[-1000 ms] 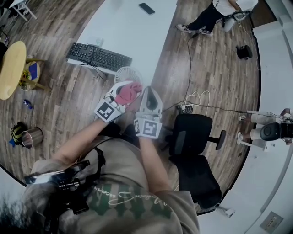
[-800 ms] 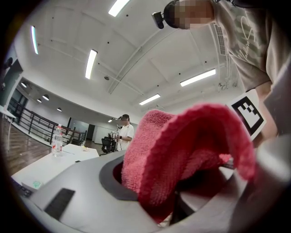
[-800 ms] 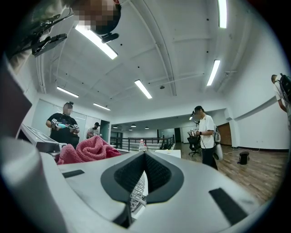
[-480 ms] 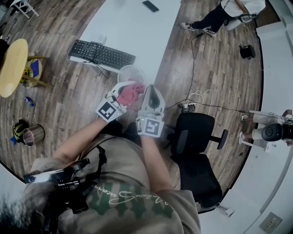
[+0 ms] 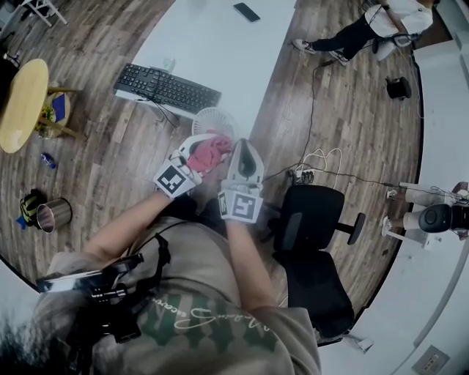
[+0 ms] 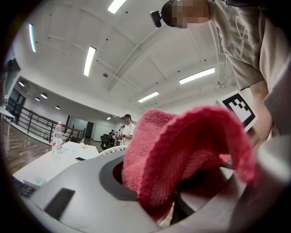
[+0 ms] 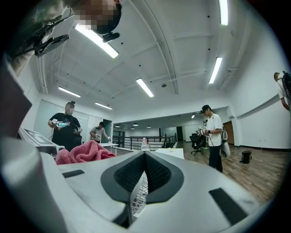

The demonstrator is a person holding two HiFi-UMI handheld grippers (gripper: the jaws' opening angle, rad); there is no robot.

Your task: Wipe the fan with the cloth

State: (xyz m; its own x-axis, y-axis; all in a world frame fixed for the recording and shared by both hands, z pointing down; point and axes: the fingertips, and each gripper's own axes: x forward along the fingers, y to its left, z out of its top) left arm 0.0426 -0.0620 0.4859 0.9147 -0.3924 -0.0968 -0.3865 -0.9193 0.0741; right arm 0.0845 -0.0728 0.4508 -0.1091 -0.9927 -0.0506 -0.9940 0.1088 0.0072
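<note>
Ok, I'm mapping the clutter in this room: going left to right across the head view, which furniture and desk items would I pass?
From the left: round yellow table → keyboard → phone → office chair.

Fan (image 5: 213, 120) half hidden behind cloth (image 5: 207, 152), standing person (image 5: 357, 31) cut off at top edge

No text can be read; the cursive print on the person's shirt (image 5: 212, 318) is illegible.
</note>
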